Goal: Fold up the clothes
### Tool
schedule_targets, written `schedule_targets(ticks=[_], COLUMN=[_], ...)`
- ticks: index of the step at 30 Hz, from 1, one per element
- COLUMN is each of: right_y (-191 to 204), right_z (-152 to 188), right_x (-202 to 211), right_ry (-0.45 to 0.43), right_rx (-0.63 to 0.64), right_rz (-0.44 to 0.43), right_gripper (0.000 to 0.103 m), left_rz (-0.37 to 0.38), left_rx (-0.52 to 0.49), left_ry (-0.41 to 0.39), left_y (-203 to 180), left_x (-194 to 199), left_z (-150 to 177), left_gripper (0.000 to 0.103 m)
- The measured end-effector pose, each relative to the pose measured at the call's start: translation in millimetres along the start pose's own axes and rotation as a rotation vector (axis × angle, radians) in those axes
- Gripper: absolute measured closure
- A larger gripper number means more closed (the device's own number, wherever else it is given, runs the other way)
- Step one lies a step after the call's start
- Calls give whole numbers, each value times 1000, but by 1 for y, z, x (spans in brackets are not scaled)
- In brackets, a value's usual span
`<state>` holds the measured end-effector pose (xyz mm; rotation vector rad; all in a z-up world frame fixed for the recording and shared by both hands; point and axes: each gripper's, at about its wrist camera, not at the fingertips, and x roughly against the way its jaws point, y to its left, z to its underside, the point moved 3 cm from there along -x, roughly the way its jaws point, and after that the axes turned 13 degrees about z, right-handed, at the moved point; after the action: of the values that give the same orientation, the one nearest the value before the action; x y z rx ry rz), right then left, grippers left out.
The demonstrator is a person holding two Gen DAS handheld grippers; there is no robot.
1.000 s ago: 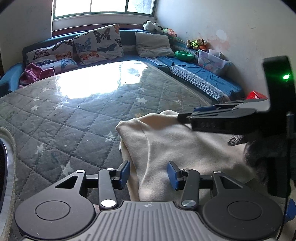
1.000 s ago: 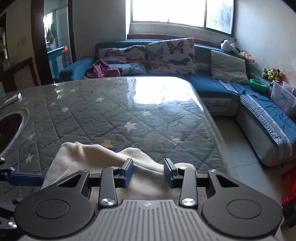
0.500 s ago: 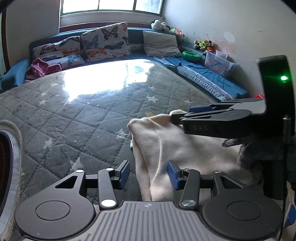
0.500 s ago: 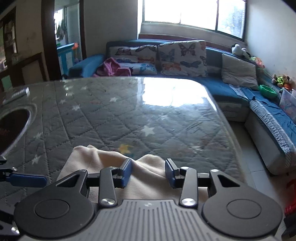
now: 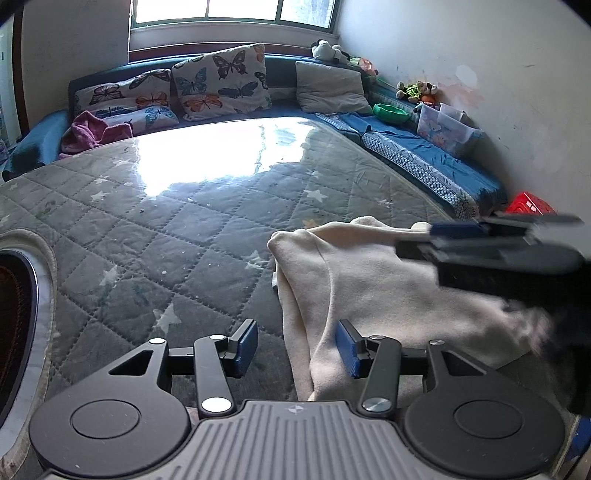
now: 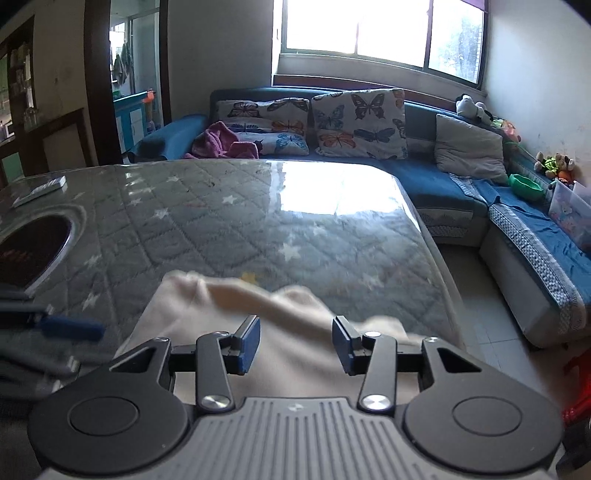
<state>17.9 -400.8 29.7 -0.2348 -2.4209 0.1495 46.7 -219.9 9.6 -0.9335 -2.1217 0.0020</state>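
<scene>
A grey quilted table cover with white stars (image 5: 155,229) fills the room's middle, with a blue corner sofa (image 6: 454,184) and butterfly cushions (image 6: 358,122) under the bright window (image 6: 376,29). A cream garment (image 5: 369,280) lies bunched at the near edge of the cover, close to its right-hand side. The left gripper (image 5: 295,347) hangs over the cloth's left edge, jaws partly apart, one blue pad over the cover and the other over cloth, gripping nothing. The right gripper (image 6: 295,343) sits above the same garment; its jaws have just been opening, the cloth lying below them and not pinched.
</scene>
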Motion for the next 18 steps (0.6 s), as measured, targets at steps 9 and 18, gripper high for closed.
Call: schedule_targets(ticks=[9, 18], right_y=[3, 9], right_z=[55, 72], right_x=[45, 63], right_ry=[-29, -39], right_rx=[35, 6], right_rz=[45, 64], right_gripper=[52, 51], left_rz=[-21, -36], left_rx=[-9, -9], left_ry=[-4, 2], left_y=[-5, -9], left_x=[8, 19], left_z=[9, 24], left_gripper=[48, 47])
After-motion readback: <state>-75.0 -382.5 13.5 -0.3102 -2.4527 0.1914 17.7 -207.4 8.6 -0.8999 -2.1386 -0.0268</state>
